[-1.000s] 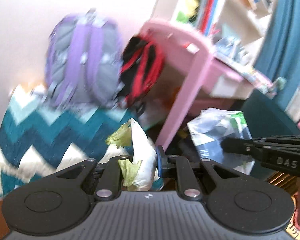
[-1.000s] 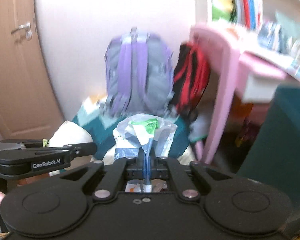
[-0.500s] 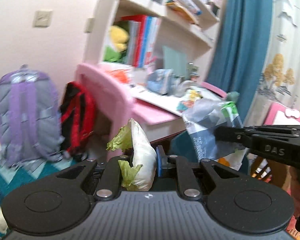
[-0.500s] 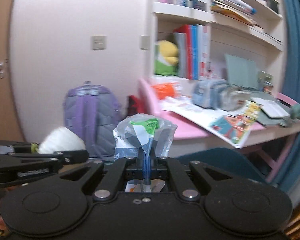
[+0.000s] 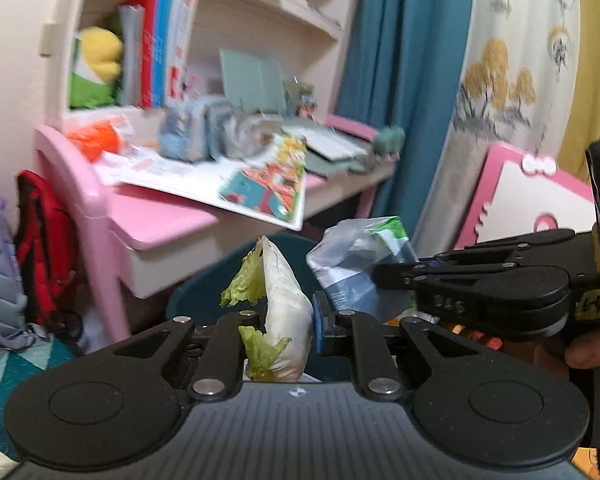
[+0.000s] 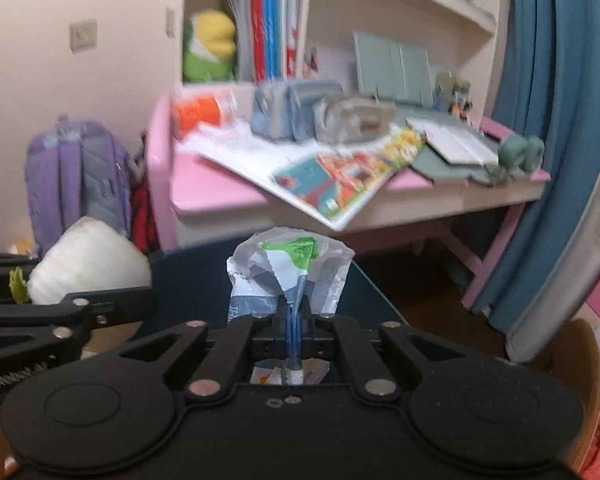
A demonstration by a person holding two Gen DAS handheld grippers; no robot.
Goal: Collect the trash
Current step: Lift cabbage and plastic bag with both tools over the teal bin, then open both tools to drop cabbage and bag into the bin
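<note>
Left wrist view first: behind everything stands the pink desk (image 5: 168, 216), cluttered and with a picture book (image 5: 268, 192) hanging over its front edge, and below it a dark teal chair back (image 5: 204, 292). My biggest worry is that overhang; if I carry either hand through there, a snag on the book would drag it and whatever lies on it to the floor. Next, the crumpled plastic wrapper (image 6: 288, 272) is clamped in the right gripper (image 6: 294, 320) by a thin twisted neck only. It is light and slick, so I judge a quick swing could let it slide out. Smallest, the white cabbage scrap (image 5: 286, 308), with ragged green leaf edges, is pinched in the left gripper (image 5: 288, 328), upright and held low on its stalk. The limp leaves could tear off and drop. No bin is in view, so I cannot tell where either piece goes.
</note>
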